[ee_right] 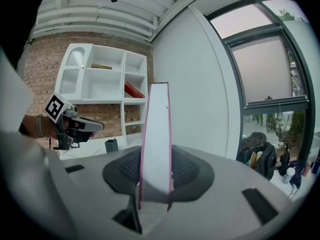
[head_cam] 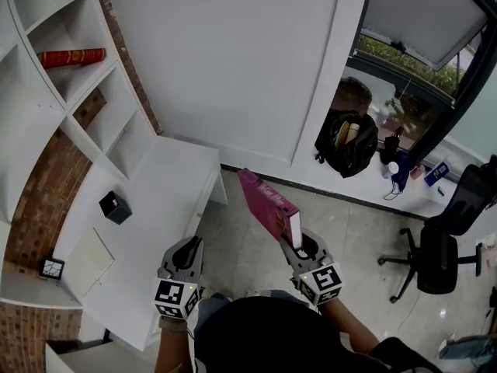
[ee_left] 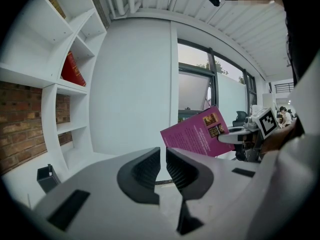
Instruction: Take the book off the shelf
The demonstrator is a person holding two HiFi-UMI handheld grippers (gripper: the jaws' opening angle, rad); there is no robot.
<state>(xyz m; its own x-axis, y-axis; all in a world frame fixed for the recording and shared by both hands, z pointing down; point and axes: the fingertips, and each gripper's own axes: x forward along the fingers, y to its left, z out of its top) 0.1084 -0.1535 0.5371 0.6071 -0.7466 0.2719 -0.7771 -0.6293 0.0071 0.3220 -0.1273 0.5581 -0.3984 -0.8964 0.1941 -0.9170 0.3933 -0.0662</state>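
A magenta book (head_cam: 268,203) stands clear of the shelves, raised over the floor. My right gripper (head_cam: 300,246) is shut on its lower end. In the right gripper view the book's white page edge (ee_right: 156,134) rises straight up between the two dark pads (ee_right: 187,171), which press on both covers. To the left and lower down, my left gripper (head_cam: 187,249) hangs by the white counter's edge. Its jaws (ee_left: 163,166) are closed together with nothing between them. From the left gripper view the book's back cover (ee_left: 200,135) shows to the right.
The white shelf unit (head_cam: 74,107) on the brick wall holds a red book (head_cam: 71,57). The white counter (head_cam: 167,185) carries a small black box (head_cam: 115,207) and a sheet of paper (head_cam: 87,261). A black bag (head_cam: 347,142) and an office chair (head_cam: 435,259) stand to the right.
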